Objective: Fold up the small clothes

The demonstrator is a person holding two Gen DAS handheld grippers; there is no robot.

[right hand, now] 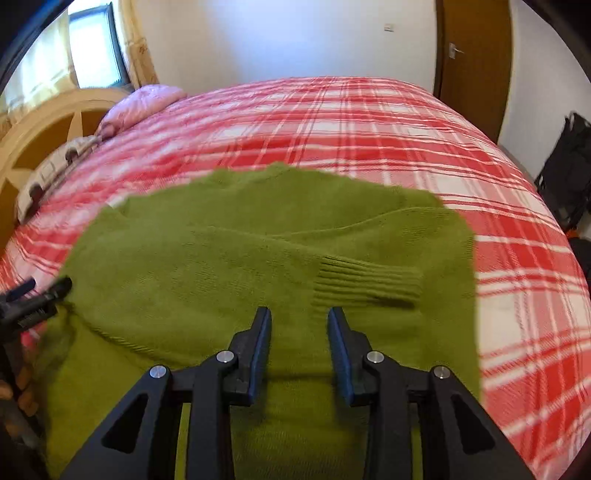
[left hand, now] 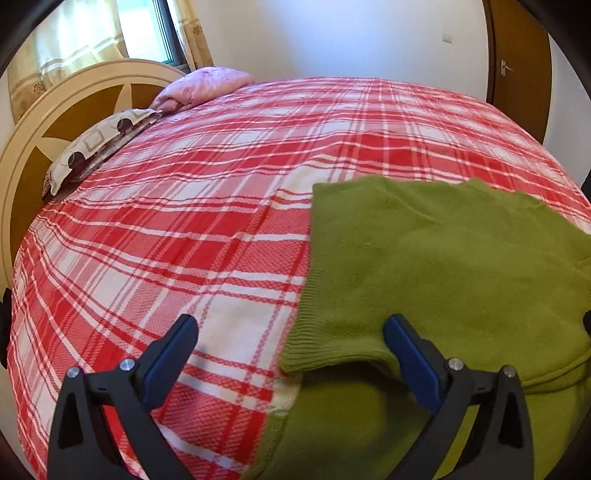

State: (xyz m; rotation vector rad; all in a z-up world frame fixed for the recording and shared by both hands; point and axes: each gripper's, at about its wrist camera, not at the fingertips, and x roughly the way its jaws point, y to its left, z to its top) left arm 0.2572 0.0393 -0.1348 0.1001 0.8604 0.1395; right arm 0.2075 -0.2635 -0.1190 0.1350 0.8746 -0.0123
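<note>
White walls, a wooden door [right hand: 472, 48] and a curtained window [left hand: 147, 29] surround a wide bed under a red-and-white plaid bedspread [left hand: 184, 221]. On its near side lies the green sweater [right hand: 229, 258], spread flat, one sleeve folded across the body so that the ribbed cuff [right hand: 365, 282] rests on top. A pink pillow [left hand: 207, 85] and a patterned pillow [left hand: 99, 144] sit far off by the headboard [left hand: 55, 122].

Above the sweater's lower middle hangs the right gripper [right hand: 299, 321], its jaws parted with nothing between them, the cuff just beyond its tips. At the sweater's left edge the left gripper [left hand: 291, 332] stands wide open and empty, straddling the ribbed hem [left hand: 325, 354]: one finger over plaid, the other over green knit.
</note>
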